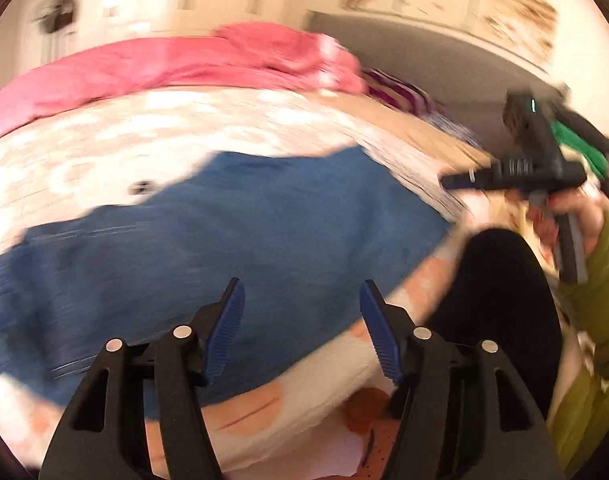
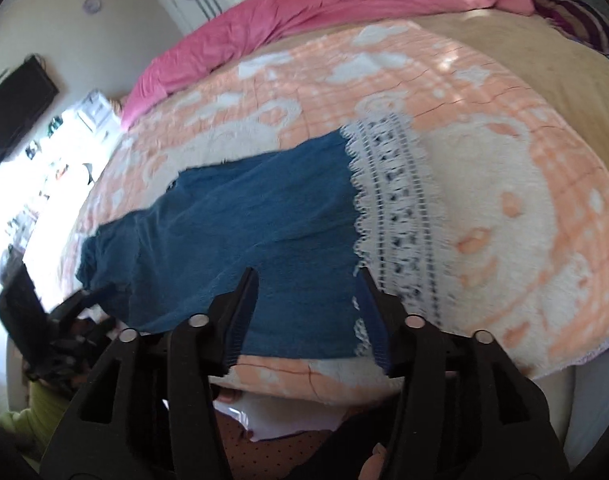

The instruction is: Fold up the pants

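With both jaws apart & holding nothing, pants [image 2: 232, 236] lie flat on bed [image 2: 504, 184] just ahead of L gripper [image 1: 302, 328] & R gripper [image 2: 306, 316]. Soft, limp, light denim w/ lace hem; prob best pinched at near edge.

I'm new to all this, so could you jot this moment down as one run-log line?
left gripper: open, empty | right gripper: open, empty | blue pants: flat on bedspread, lace hem showing | both above near edge
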{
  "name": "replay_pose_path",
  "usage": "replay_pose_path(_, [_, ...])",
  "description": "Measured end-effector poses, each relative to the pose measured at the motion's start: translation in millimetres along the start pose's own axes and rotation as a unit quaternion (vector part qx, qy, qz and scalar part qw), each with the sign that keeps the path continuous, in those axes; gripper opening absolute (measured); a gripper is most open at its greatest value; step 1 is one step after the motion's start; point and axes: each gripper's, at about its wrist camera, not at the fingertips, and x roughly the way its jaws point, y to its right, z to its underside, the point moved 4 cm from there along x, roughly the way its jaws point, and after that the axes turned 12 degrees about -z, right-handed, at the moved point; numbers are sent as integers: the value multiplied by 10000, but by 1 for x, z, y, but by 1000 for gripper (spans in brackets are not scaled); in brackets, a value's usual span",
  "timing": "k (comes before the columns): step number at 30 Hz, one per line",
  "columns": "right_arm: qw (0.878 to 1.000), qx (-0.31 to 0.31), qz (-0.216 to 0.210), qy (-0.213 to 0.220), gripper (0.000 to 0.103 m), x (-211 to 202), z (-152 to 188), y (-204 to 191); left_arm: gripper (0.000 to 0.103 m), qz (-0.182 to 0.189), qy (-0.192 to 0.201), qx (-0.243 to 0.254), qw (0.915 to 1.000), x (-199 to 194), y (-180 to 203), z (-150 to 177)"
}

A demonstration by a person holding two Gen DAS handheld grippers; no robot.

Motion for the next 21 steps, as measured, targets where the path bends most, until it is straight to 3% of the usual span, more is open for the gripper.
replay_pose_path(2, [9996,153,130,-218,55,13,1,8,81,-544,-94,-235,9982,-3,-23,3])
replay_pose_path(4, [9975,542,179,-426,56,21,6,28,91,-1799,-471,-580,9808,4,-60,12])
replay_pose_path(5, [9971,630,112,-401,55,19,7,34,91,-2166,-624,-727,9716,7,-75,16])
replay_pose_path(8, [9970,677,-12,-363,49,13,13,43,90,-1817,-662,-1374,9715,9,-100,22])
replay_pose_path(13, [9986,423,21,-303,53,10,20,35,91,-2113,-664,-980,9702,11,-82,20])
replay_pose_path(15, [9989,365,-213,-183,64,1,19,25,91,-1830,-607,-997,9762,-1,-73,16])
replay_pose_path(17, [9993,167,-316,125,65,-15,15,17,91,-1516,-468,-1015,9821,-13,-67,7])
replay_pose_path(21, [9980,-91,-126,611,70,-38,-12,17,92,-1578,-184,-597,9855,-18,-50,-29])
